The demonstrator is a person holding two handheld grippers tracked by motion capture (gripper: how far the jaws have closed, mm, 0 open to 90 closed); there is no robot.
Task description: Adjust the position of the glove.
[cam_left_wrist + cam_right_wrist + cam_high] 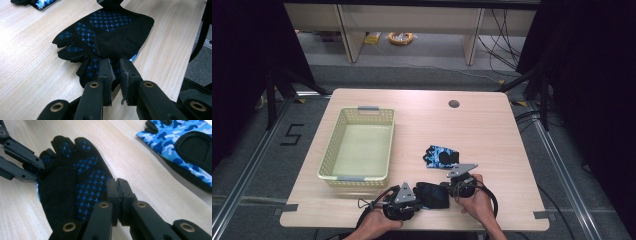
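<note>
Black glove [432, 195] palm-up at bench [492, 135] front edge | left gripper [115, 72] pinching finger end, right gripper [117, 195] clamped on cuff end, likely to lift it flat | basket [328, 159] close by, probably where it's headed

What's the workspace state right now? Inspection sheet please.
Surface: wooden table, cable hole near far edge.
Job's things: black glove flat, palm up, near edge; camo glove apart, beyond it; yellow basket empty.
Clutter: nothing seen.
Grippers: left tool shut on black glove at the finger end; right tool shut on it at the opposite end.
Cables: one trails from each tool.
Surroundings: dark curtains, floor cables, tape roll.
</note>
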